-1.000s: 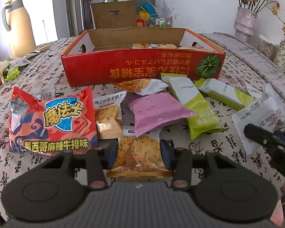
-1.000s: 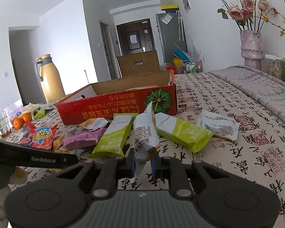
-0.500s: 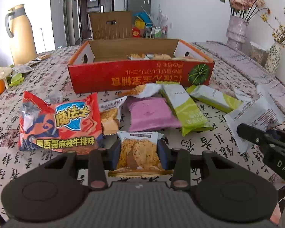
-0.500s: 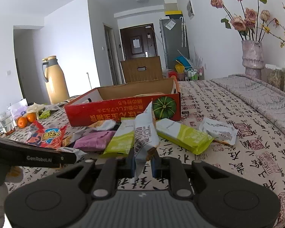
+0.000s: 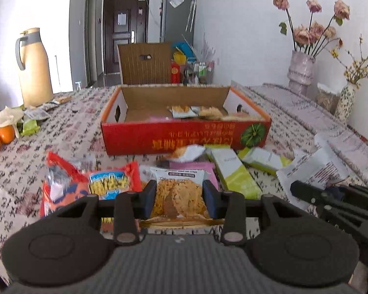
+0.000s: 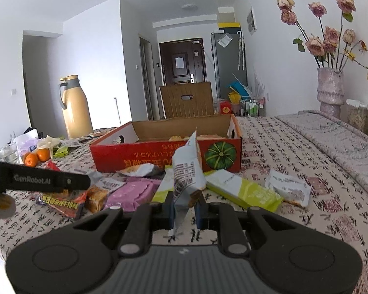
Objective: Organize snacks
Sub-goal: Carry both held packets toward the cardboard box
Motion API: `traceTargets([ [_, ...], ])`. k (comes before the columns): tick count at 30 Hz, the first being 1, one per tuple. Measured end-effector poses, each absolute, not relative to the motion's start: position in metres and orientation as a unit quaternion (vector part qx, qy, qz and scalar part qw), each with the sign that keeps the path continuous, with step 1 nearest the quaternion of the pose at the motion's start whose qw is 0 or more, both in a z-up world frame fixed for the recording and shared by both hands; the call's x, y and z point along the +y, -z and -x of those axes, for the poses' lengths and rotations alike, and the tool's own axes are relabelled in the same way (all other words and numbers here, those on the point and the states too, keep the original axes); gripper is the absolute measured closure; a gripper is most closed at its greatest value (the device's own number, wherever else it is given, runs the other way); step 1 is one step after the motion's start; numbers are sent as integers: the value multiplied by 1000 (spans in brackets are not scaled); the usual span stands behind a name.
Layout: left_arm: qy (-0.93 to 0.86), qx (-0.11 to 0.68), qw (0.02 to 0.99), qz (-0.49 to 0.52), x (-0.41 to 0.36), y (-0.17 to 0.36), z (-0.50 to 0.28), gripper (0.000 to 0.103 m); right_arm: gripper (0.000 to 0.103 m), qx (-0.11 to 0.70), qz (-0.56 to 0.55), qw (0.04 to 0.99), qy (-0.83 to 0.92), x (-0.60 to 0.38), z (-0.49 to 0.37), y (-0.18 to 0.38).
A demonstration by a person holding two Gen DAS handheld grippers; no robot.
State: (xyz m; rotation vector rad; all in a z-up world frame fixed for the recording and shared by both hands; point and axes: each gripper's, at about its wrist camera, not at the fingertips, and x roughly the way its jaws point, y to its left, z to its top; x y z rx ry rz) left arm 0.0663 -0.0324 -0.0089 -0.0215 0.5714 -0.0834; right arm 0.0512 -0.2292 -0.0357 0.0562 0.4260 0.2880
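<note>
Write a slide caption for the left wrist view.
Left gripper grips a cracker packet before the open red box.

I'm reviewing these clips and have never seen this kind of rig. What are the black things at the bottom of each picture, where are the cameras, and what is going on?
There is no robot: a person holds hand-held tongs in each hand, each with a fisheye camera looking along its fingers. The black shapes are the tongs themselves. The left wrist view shows the left tongs gripping a clear crispy snack packet. The right wrist view shows the right tongs pinching a white snack packet that stands up on end. On the patterned tablecloth lie more snacks: a pink packet, green bars and a red chip bag. Behind them stands an open red box with a few snacks inside.
</note>
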Motion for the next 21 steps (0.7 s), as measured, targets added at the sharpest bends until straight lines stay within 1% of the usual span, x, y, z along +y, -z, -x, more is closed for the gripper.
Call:
traceTargets([
  [11, 34, 240, 970, 13, -29, -19, -99, 62, 88, 186, -7, 971, -152, -207, -89, 17],
  [21, 30, 226, 974, 13, -28, -32, -143, 62, 88, 169, -3, 973, -156, -192, -142, 2],
])
